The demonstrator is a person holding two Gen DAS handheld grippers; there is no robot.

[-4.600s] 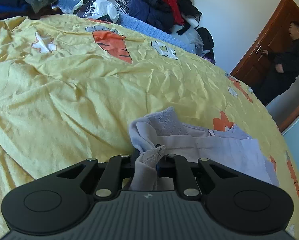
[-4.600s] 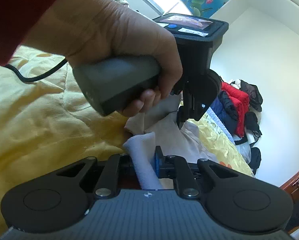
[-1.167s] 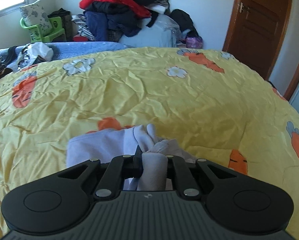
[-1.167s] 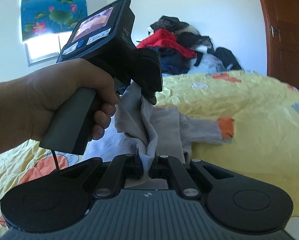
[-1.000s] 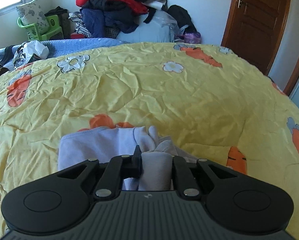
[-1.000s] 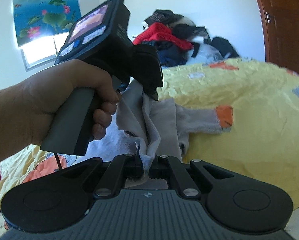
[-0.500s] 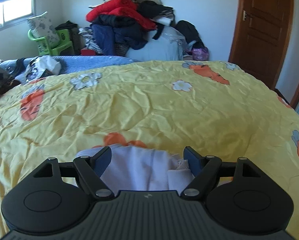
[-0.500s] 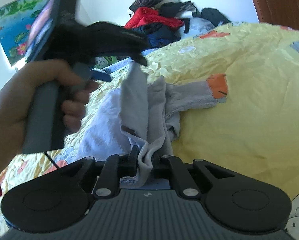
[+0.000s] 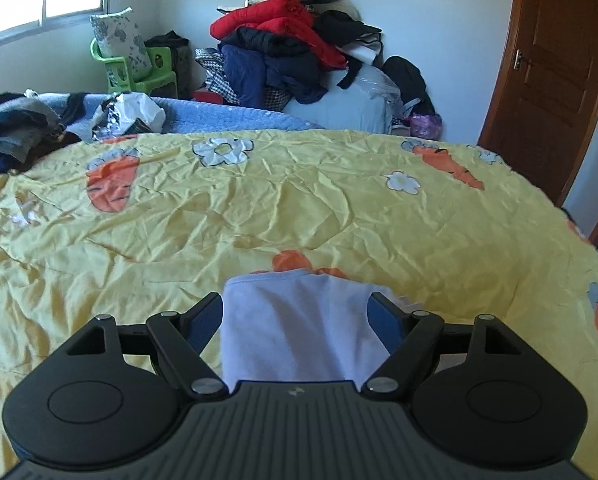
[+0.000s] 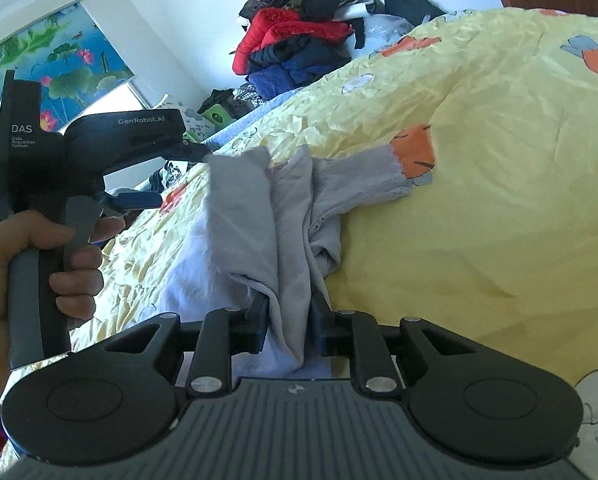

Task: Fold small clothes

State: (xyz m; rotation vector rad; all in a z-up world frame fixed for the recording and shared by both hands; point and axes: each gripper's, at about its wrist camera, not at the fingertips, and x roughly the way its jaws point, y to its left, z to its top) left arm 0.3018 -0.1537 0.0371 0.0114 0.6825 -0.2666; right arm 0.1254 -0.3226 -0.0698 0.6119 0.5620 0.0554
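A bunched fold of a small pale-lilac garment (image 10: 283, 240) is pinched between the closed fingers of the right gripper (image 10: 289, 320), while the left gripper (image 9: 297, 314) is held with its jaws spread wide, the cloth lying between them but apparently not clamped. In the right wrist view the left gripper (image 10: 159, 176) is seen raised at the garment's upper edge, one finger (image 10: 191, 150) touching or just beside the fabric; contact cannot be confirmed. The garment is draped partly lifted, partly resting on a yellow quilt (image 9: 259, 208) printed with carrots and flowers, one sleeve (image 10: 375, 176) trailing flat to the right.

The step in hand is judged to be a re-grip for the next fold. It would be done best if the free edge were taken near a corner by the left gripper, the cloth drawn taut between both grips, and the sleeve tucked in before the layers are laid flat; a loose pinch risks a crooked crease.

On the left gripper's housing, "GenRobot.AI" (image 10: 141, 120) and "DAS" (image 10: 21, 129) can be read; the smaller line beneath is too fine to be certain.
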